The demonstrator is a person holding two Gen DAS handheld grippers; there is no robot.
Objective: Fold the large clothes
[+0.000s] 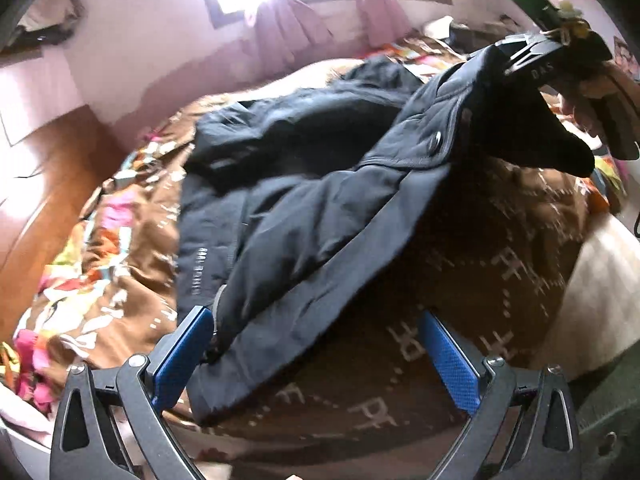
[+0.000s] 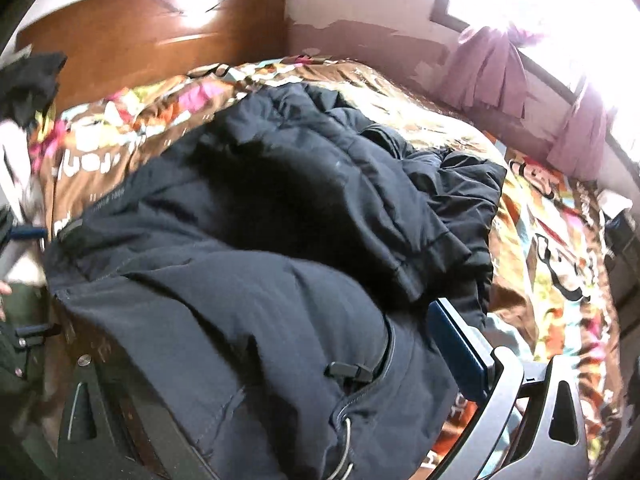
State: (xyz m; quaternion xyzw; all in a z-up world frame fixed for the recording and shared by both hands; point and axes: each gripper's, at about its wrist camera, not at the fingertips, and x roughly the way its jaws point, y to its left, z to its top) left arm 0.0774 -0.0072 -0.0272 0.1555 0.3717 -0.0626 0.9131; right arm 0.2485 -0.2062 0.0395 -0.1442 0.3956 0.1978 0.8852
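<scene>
Fingers (image 1: pixel 452 364) of the left gripper (image 1: pixel 316 356) stood wide apart, their blue pads showing on both sides. The hem of a dark jacket (image 1: pixel 304 208) lay in the gap between them, against the left pad and clear of the right one, so nothing was clamped.

From there the jacket ran up and away across the bed (image 1: pixel 460 360), its far body crumpled on the brown printed bedspread. One edge of it rose to the upper right, where the right gripper (image 1: pixel 520 60) held it off the bed, a hand (image 1: pixel 596 96) behind the handle.

In the right wrist view the jacket (image 2: pixel 248 240) draped over the near finger and hid it. Only the blue pad of the other finger (image 2: pixel 460 348) showed beside the cloth. The fabric hung pinched there, with a zipper and a small clip near the grip.

Beyond lay a wooden headboard (image 2: pixel 140 40), a pink wall, pink curtains (image 2: pixel 492 68) and a bright window.
</scene>
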